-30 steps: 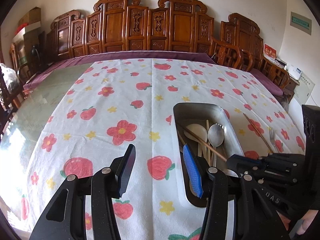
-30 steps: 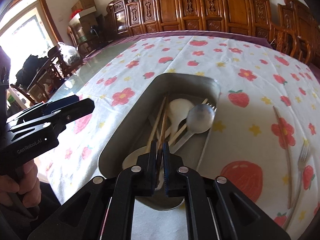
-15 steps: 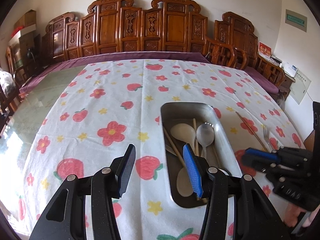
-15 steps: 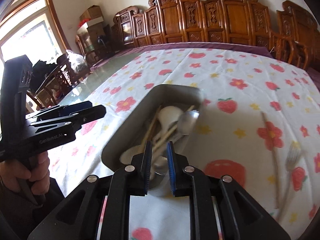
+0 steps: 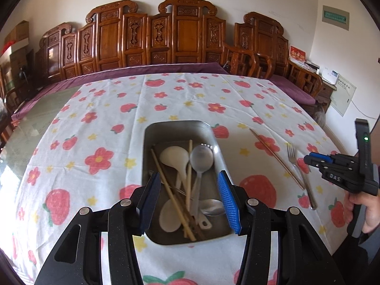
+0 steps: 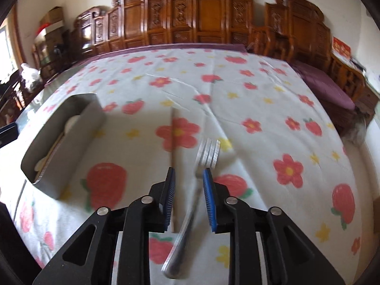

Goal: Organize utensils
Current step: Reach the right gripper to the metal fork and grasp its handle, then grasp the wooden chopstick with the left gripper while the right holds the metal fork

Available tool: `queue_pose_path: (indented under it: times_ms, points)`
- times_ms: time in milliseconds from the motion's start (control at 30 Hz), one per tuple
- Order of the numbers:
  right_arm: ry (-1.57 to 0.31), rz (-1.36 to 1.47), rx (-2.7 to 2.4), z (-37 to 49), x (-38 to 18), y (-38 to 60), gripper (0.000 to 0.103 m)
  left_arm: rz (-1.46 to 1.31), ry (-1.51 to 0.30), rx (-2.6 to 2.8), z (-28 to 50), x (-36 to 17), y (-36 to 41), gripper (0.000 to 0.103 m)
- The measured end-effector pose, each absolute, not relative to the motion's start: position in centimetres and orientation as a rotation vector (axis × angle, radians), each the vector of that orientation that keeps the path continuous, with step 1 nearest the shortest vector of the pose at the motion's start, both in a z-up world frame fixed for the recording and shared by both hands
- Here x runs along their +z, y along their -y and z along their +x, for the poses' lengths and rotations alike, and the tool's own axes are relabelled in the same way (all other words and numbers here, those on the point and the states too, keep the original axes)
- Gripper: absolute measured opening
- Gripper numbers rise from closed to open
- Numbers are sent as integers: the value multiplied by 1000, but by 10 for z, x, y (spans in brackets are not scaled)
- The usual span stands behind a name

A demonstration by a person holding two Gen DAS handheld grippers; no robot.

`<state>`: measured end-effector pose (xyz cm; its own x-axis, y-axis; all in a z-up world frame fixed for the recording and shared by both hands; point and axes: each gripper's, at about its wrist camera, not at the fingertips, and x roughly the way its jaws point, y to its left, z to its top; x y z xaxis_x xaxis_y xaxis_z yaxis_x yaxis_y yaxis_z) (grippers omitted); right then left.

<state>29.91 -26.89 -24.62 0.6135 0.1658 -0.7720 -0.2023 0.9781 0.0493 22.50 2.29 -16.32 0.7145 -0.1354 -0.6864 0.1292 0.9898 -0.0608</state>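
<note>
**Utensil Sorting: Tray Loaded, Fork and One Chopstick on the Cloth**

Legible writing: the body of the right gripper (image 5: 311, 160), seen from the left wrist view, carried raised letters reading "DAS"; a green indicator lamp was lit on its upright housing. Wall notices were too small to read.

The metal tray (image 5: 152, 133) was a rectangular stainless container with rounded corners and a dull brushed finish. It stood on a white tablecloth (image 5: 190, 95) printed with red strawberries, red flowers and yellow stars. Inside lay two white plastic soup spoons (image 5: 173, 158), a steel spoon (image 5: 201, 159), wooden chopsticks (image 5: 166, 185) and further steel cutlery, overlapping.

The left gripper (image 5: 188, 200) hovered above the near end of the tray, its jaws spread wide and holding nothing. Its pads were ribbed, one blue and one dark.

To the right of the tray, a steel four-tined fork (image 6: 207, 153) and a single wooden chopstick (image 6: 173, 142) lay side by side on the cloth. The right gripper was held low over them, jaws partly apart and empty, with the fork handle running between the pads. The right wrist view was motion-blurred.
</note>
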Motion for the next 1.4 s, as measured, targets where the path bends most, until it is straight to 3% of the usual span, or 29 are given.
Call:
queue_pose_path:
  times_ms: [433, 567, 700, 1400]
  points:
    - [-980, -50, 226, 303, -278, 262, 25, 66, -800, -194, 218, -181, 27, 48]
    - [-982, -76, 216, 303, -279, 265, 13, 89, -808, -202, 215, -183, 40, 48]
    - [-986, -66, 206, 304, -278, 276, 8, 109, -822, -217, 214, -186, 55, 48]
    - [-943, -13, 192, 317, -266, 308, 8, 160, -873, -286, 253, -199, 129, 48]
